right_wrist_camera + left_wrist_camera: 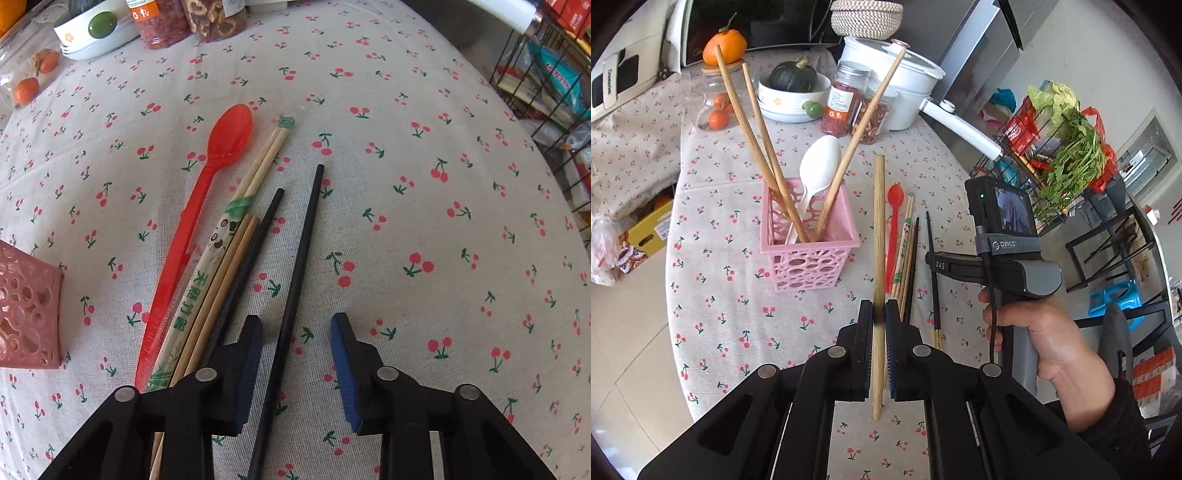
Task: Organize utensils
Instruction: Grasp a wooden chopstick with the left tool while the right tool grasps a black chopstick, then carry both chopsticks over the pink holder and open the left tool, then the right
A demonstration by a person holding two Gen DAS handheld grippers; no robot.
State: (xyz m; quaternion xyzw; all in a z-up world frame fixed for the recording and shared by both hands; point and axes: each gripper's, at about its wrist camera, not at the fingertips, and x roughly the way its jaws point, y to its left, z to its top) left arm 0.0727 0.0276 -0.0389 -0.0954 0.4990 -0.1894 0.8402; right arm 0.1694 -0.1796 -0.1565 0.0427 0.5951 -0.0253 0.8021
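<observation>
Wooden chopstick [878,236] pinched upright in the left gripper [878,314], just right of the pink basket [809,236].
Right gripper [295,332] hangs spread over a black chopstick [295,291] lying between its fingers; red spoon [207,206] to its left.

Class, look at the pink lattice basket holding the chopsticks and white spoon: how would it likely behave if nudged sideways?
The pink basket looks like thin, perforated plastic, so it is probably light and may slide on the tablecloth. The wooden chopsticks lean far above its rim, so it may tip. The white spoon adds height too.
</observation>
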